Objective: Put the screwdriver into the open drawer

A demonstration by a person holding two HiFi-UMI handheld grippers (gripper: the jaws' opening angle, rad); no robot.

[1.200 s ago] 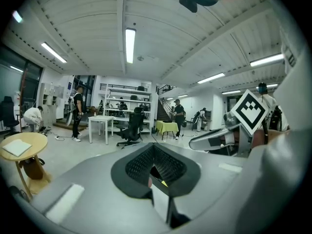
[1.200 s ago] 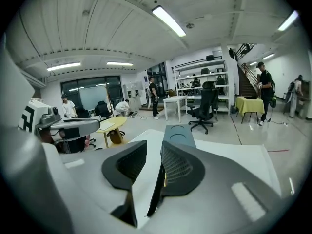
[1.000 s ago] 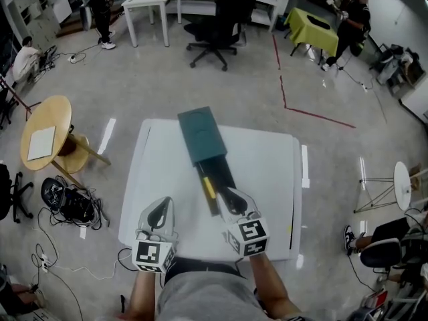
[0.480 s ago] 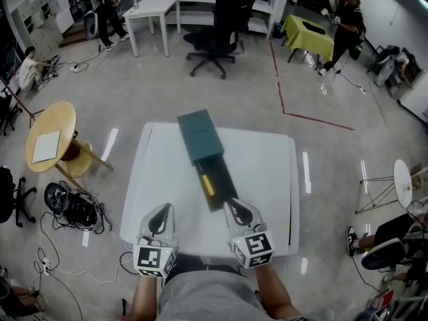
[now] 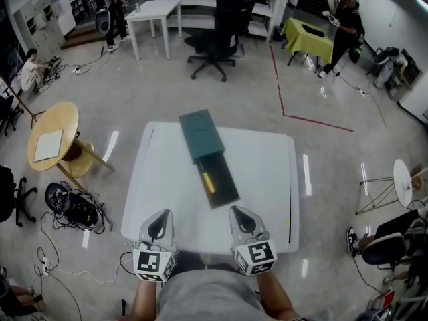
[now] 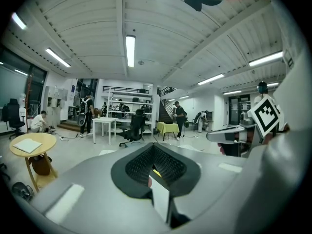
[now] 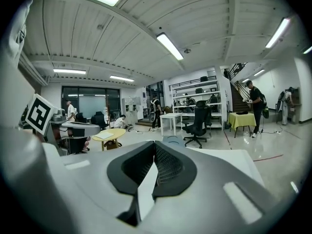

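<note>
A dark teal drawer box (image 5: 200, 134) sits on the white table (image 5: 267, 172), its drawer (image 5: 224, 182) pulled out toward me. The yellow screwdriver (image 5: 208, 181) lies inside the drawer. My right gripper (image 5: 239, 214) is at the table's front edge, just short of the drawer's front, shut and empty; its pads (image 7: 165, 167) meet with nothing between them. My left gripper (image 5: 159, 217) hovers at the front edge further left, apart from the drawer, also shut and empty. A sliver of yellow shows over the left gripper (image 6: 155, 167) in the left gripper view.
A round wooden table (image 5: 48, 142) and a tangle of cables (image 5: 67, 206) are on the floor to the left. Beyond the table stand a black office chair (image 5: 217, 25), a white desk (image 5: 154, 9) and a yellow-green covered table (image 5: 309, 33). Several people are at the room's edges.
Both grippers have drawn back toward the table's front edge. The right gripper has left the drawer and its jaws have come together. The screwdriver stays in the drawer.
</note>
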